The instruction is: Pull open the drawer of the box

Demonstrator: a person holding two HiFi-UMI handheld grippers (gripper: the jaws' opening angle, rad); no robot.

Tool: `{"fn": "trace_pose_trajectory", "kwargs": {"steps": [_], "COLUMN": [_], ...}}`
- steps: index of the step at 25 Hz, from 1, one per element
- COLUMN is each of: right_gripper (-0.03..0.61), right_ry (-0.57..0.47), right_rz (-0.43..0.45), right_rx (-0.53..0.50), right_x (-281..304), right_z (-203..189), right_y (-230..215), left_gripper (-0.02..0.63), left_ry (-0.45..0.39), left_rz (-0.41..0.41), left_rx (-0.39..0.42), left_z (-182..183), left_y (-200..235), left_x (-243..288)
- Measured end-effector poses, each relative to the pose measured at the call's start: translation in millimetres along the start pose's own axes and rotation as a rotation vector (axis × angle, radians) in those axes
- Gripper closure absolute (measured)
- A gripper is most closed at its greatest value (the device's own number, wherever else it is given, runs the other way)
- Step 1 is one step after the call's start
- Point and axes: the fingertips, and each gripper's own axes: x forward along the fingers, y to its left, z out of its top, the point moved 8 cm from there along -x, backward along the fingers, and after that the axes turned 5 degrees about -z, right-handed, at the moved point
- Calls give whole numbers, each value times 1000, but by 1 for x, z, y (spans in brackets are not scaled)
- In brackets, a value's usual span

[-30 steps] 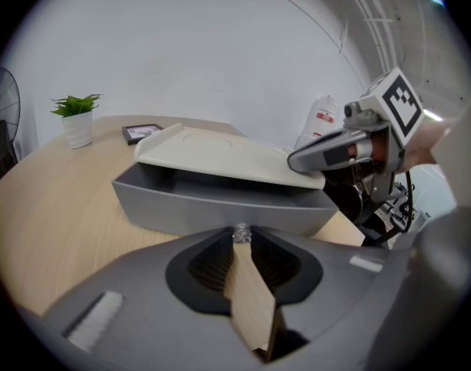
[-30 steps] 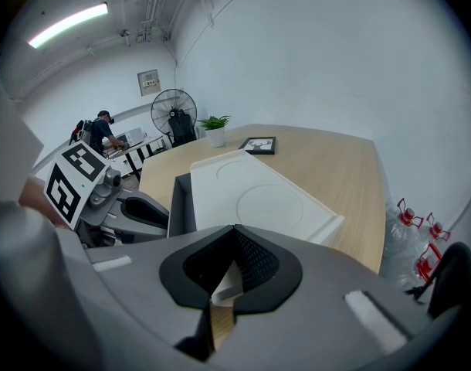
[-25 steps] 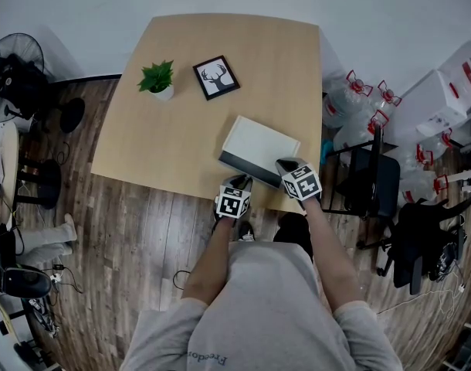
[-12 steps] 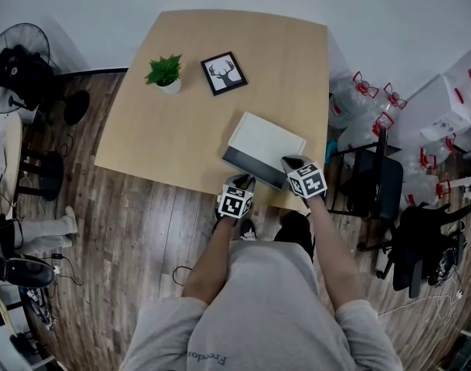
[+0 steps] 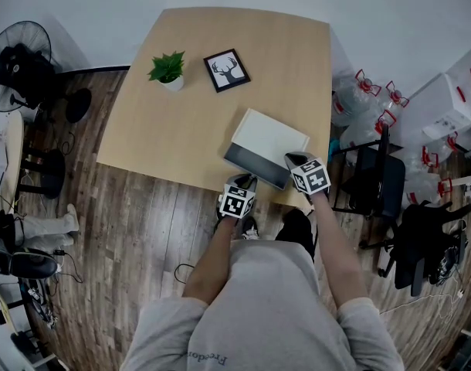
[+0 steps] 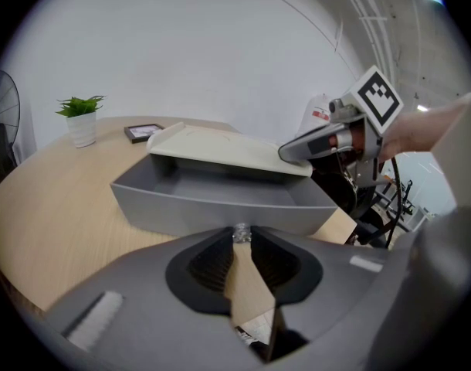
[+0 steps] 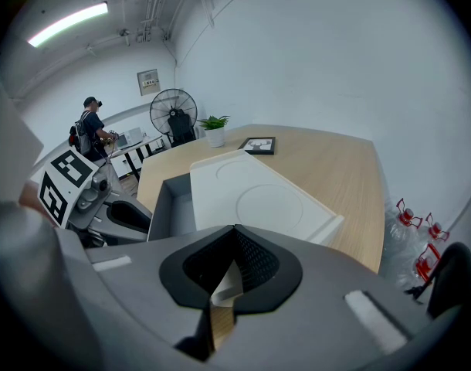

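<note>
The box [image 5: 271, 135], white-topped with a grey drawer [image 5: 253, 163], lies near the front right corner of the wooden table [image 5: 181, 130]. The drawer [image 6: 220, 199] stands pulled out toward me and looks empty inside. My left gripper [image 5: 244, 181] is at the drawer's front, shut on its small silver knob [image 6: 240, 233]. The right gripper [image 5: 292, 161] is shut, its tips against the box's near right corner [image 6: 295, 151]. From the right gripper view, the white lid [image 7: 255, 195] lies ahead, with the open drawer [image 7: 170, 203] and the left gripper [image 7: 131, 216] to its left.
A potted plant [image 5: 167, 69] and a framed deer picture [image 5: 226, 70] stand at the table's back. A black chair [image 5: 374, 180] and water bottles [image 5: 367, 99] are at the right, a fan [image 5: 19, 68] at the left. A person [image 7: 93, 130] stands far off.
The drawer's dark strip looks slightly wider than a second ago. Both grippers stay at the same places on the box.
</note>
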Motion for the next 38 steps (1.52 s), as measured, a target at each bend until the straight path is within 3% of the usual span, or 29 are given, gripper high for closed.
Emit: {"fn": "trace_pose_trajectory", "kwargs": {"steps": [27, 38], "right_gripper": [580, 580], "right_ry": [6, 35], "right_rz": [-4, -54], "right_rx": [5, 59], "right_x": [-2, 0], "right_z": [-2, 2], "right_y": [0, 2], "left_gripper": [488, 486], "left_ry": [-1, 3], "left_rz": [-1, -33], "left_rx": [-27, -26], "left_z": [-21, -34], "left_y": [-7, -8], "left_x": [-14, -23]}}
